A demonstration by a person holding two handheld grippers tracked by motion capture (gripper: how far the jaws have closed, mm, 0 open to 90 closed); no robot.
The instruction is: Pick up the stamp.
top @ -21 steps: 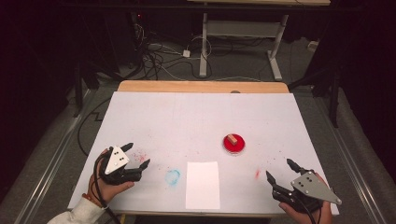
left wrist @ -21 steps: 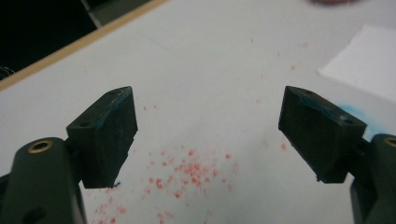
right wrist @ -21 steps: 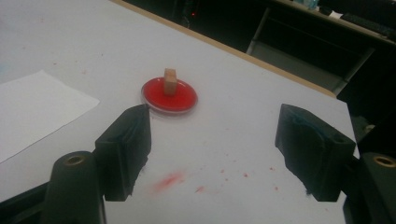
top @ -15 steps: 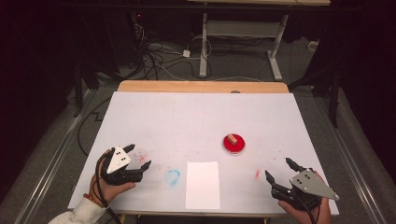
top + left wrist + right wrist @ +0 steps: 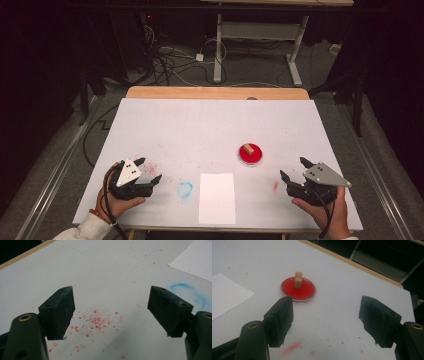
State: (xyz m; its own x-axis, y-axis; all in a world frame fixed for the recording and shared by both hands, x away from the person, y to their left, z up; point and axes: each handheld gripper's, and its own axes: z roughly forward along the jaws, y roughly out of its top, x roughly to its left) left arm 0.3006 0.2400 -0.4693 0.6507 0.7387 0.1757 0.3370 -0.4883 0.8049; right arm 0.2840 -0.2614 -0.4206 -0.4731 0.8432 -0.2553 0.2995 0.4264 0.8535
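A small wooden block (image 5: 248,148) (image 5: 298,280) stands upright in a shallow red dish (image 5: 251,157) (image 5: 287,288) right of the table's middle. A white paper sheet (image 5: 217,198) (image 5: 225,296) lies near the front edge. My right gripper (image 5: 292,167) (image 5: 327,302) is held at the front right, open and empty, pointing toward the dish from a short way off. My left gripper (image 5: 150,169) (image 5: 111,297) is held at the front left, open with nothing between its jaws, over a scatter of red specks (image 5: 96,321).
The white table top (image 5: 200,125) has a wooden strip (image 5: 215,93) along its far edge. A blue ring stain (image 5: 185,189) (image 5: 187,291) lies left of the sheet and a red smear (image 5: 275,186) (image 5: 293,346) right of it. Cables and desk legs stand on the floor beyond.
My right gripper has shifted a little away from the front edge, toward the dish. The left gripper has stayed about where it was.
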